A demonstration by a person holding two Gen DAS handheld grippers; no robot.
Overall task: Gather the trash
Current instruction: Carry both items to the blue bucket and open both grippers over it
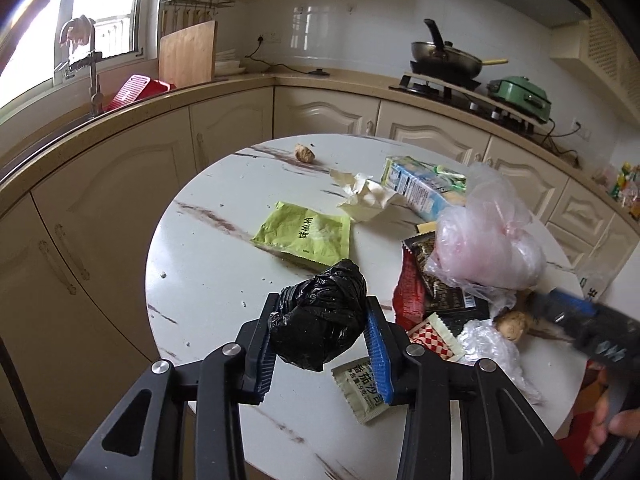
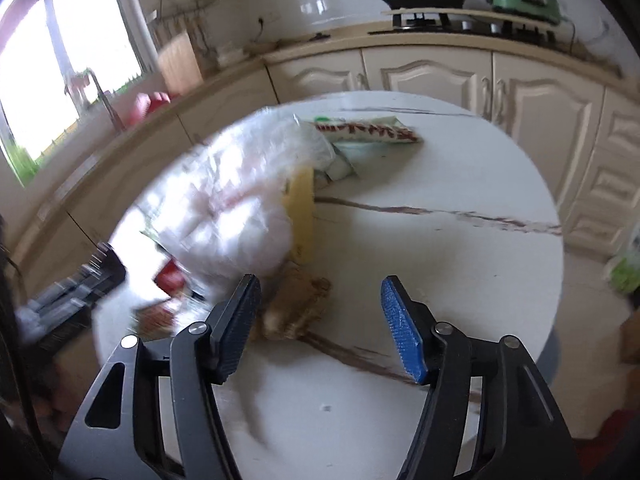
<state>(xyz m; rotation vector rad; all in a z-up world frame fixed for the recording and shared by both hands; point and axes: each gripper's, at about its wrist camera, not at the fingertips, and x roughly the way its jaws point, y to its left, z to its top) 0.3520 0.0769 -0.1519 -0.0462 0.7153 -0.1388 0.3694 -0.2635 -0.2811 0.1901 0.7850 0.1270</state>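
My left gripper is shut on a crumpled black plastic bag, held just above the round marble table. Loose trash lies on the table: a green packet, a crumpled tissue, a milk carton, a pinkish plastic bag, red and dark wrappers and a sauce sachet. My right gripper is open low over the table. A brown lump lies just inside its left finger, beside the plastic bag. In the left wrist view that gripper is a blur.
Another brown lump sits at the table's far side. Cream cabinets and a counter ring the table, with a sink tap at left and a wok on the stove at back. A person's hand shows at lower right.
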